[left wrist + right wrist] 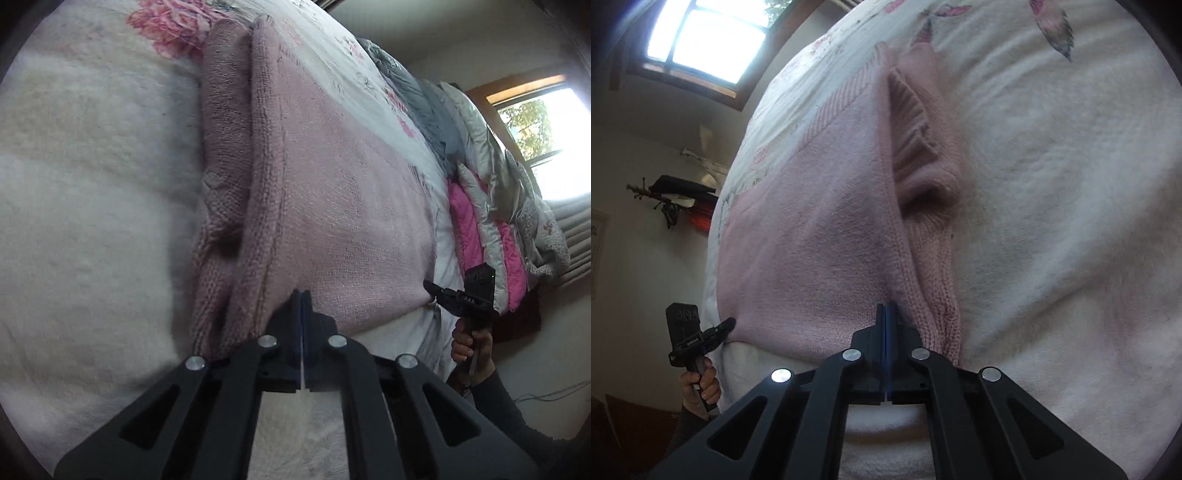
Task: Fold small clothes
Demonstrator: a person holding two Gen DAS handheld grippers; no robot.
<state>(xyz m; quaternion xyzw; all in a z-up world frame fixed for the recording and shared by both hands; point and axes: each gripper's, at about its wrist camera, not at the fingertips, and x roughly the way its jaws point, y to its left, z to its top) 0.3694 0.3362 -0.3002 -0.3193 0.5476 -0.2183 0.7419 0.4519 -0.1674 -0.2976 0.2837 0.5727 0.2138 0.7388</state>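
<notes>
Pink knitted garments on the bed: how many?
1: a pale pink knitted sweater lying on the cream fleece blanket, a sleeve folded alongside. Both grippers pinch its near hem. Others may be hidden underneath.

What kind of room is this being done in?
Most likely a bedroom. A pink knitted garment lies on a bed with a flower-printed white cover, quilts are heaped along its far side, and there is a window behind.
</notes>
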